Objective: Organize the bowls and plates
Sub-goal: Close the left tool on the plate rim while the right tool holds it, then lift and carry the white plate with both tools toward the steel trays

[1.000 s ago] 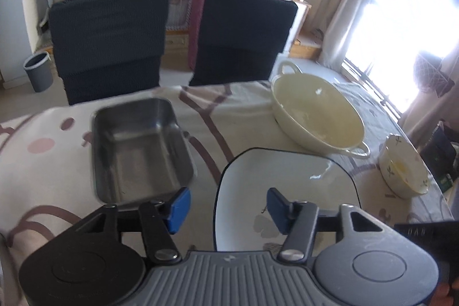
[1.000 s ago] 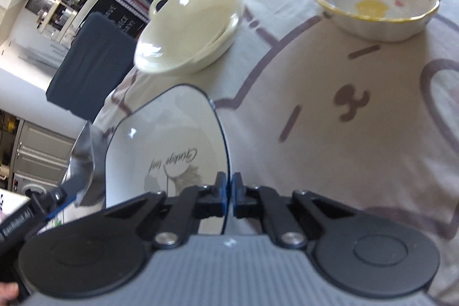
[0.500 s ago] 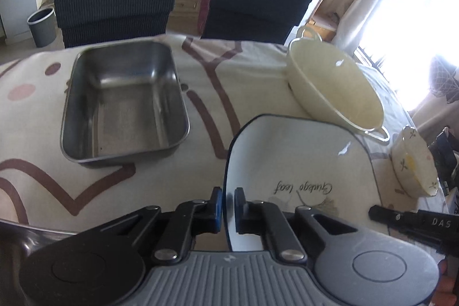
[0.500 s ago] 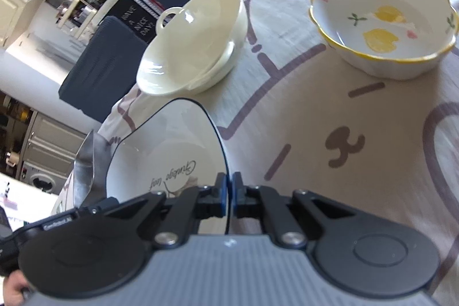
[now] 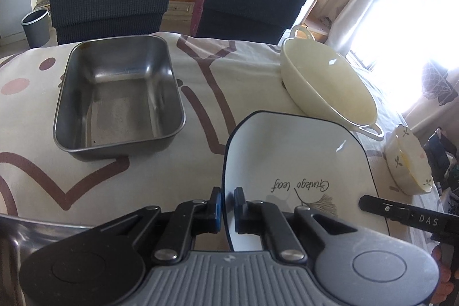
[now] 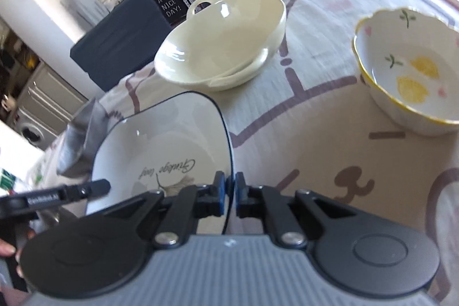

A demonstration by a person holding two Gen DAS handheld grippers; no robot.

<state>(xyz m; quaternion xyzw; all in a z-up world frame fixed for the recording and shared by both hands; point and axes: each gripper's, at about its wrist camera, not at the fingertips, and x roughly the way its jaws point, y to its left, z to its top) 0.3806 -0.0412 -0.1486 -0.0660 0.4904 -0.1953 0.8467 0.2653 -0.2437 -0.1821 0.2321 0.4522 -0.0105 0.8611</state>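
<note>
Steel tray is sitting at the left of the counter, long axis running away from me. Beside it, the left claw, having just closed, is pinching the white plate's left rim; the right claw is pinching its right rim. The printed script is facing away. Cream bowl and floral bowl are resting farther right.

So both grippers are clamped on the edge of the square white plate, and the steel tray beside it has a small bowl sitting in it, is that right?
Not quite: the steel tray is empty, as the left wrist view shows. The rest holds: the left gripper and the right gripper each pinch an edge of the square white plate.
</note>
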